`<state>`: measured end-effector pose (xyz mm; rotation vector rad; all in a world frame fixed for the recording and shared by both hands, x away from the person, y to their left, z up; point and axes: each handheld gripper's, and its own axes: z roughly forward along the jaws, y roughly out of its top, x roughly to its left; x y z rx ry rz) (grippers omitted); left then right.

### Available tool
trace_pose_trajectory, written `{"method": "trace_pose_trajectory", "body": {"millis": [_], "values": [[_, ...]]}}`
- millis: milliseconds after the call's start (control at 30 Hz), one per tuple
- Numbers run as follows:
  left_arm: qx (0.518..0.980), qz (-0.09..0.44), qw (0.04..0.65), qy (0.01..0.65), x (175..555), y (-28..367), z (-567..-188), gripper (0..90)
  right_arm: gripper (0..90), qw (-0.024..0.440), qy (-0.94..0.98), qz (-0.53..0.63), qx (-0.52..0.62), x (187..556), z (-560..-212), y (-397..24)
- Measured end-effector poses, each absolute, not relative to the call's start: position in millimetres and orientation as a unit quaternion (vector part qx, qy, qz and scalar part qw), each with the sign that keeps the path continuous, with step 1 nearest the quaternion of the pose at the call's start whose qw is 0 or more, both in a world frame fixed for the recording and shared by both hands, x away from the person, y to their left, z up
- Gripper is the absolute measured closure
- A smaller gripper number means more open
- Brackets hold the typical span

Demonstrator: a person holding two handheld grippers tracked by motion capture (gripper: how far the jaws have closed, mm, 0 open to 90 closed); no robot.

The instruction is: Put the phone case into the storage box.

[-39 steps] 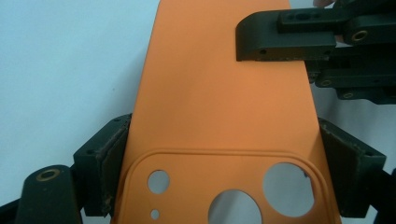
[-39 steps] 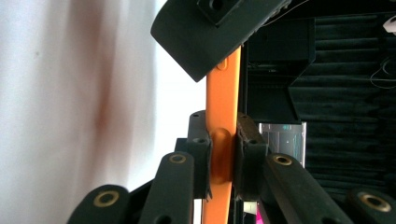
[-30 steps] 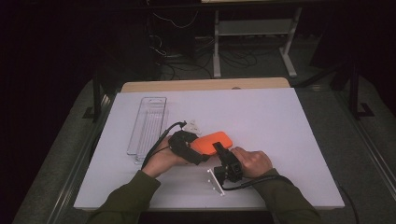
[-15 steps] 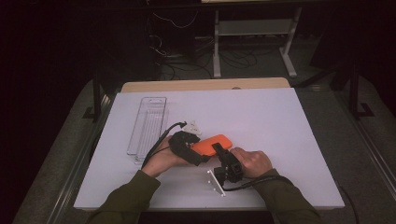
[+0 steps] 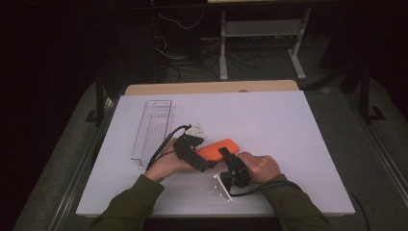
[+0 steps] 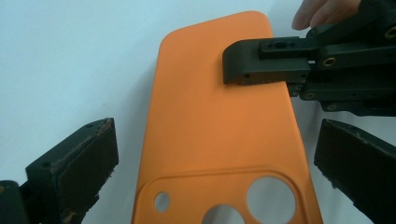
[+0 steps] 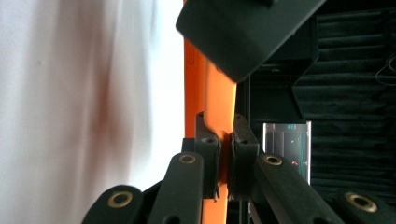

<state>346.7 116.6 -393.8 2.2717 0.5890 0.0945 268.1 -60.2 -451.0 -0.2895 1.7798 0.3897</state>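
1. High view gives us the white table (image 5: 298, 130), with a clear plastic tray (image 5: 153, 126) lying at its far left and our two hands meeting near the front edge over an orange phone case (image 5: 217, 147)

2. Since a second ago neither hand has shifted and the case sits where it did; what changed is the grip on it

3. Our left gripper (image 6: 205, 163) has just been opening: its jaws now stand wide on either side of the case's camera-hole end, and no pad touches it

4. Our right gripper (image 7: 225, 135) is clamped on the case's long edge, so it alone carries the case, back side up, just above or on the table, we cannot tell which

5. We judge this a handover finished: the left hand is free to draw back, and the right must keep its pinch firm, since the thin edge could slip
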Motion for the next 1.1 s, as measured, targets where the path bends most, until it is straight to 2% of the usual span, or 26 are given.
{"method": "trace_pose_trajectory", "body": {"millis": [433, 767, 1100], "values": [[0.886, 0.042, 0.398, 0.235, 350.0, 126.8, -386.6, 0.0, 83.4, 0.591, 0.783, 0.168, -0.092, 275.8, -449.4, -67.8], [0.882, 0.042, 0.403, 0.239, 350.7, 132.1, -383.8, 0.0, 83.2, 0.601, 0.779, 0.162, -0.075, 283.9, -445.4, -79.0], [0.891, 0.055, 0.385, 0.236, 354.0, 139.0, -384.5, 0.0, 83.1, 0.590, 0.791, 0.153, -0.057, 289.3, -443.6, -87.5]]}}
